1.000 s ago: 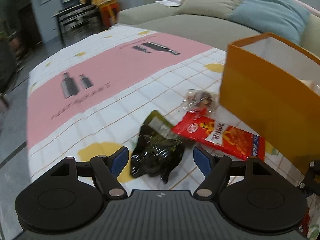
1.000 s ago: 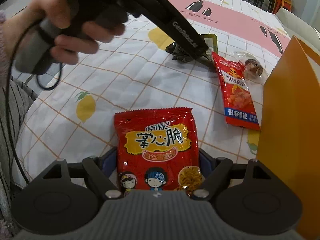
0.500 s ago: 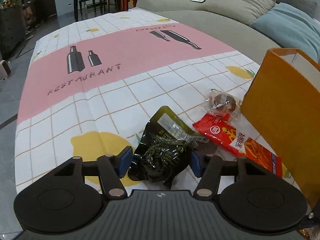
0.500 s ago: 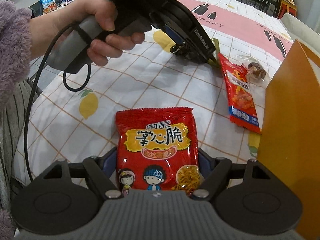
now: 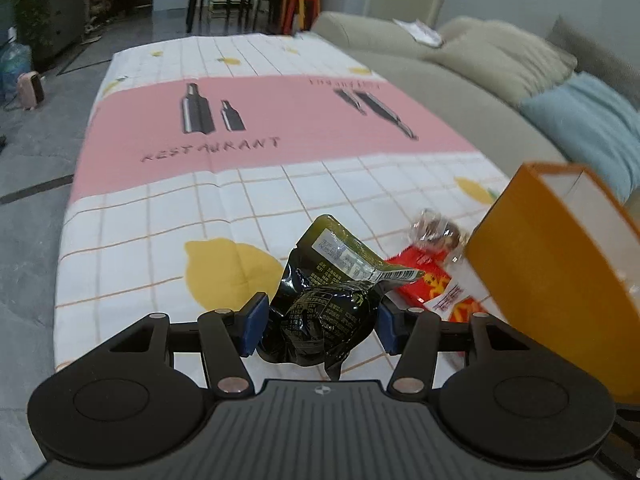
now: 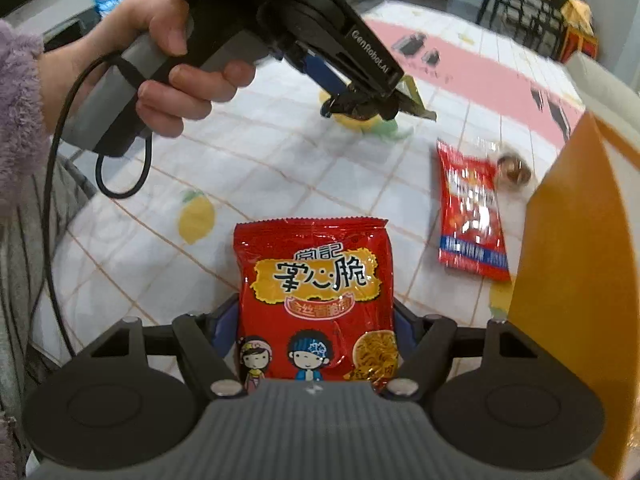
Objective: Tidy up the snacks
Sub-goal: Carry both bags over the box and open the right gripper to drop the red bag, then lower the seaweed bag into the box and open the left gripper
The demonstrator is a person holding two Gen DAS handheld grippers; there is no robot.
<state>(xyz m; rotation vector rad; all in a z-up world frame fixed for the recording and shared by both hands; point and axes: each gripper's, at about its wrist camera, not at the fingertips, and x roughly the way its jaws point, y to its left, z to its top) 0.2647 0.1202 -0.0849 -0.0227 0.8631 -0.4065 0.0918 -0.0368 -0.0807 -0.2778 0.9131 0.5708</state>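
We should keep both grips firm and carry each snack up over the rim of the orange box (image 5: 560, 280), clearing its wall so the crinkly foil doesn't catch. Our left claw (image 5: 318, 322) is closing on the dark green pouch (image 5: 324, 300), pads pressing its sides, lifted just off the tablecloth (image 5: 168, 220). Our right claw (image 6: 316, 332) is closing on the red noodle packet (image 6: 316, 292), which sticks out ahead between its fingers beside the box.

Left gripper (image 5: 320, 324) and right gripper (image 6: 316, 332) jaws closing
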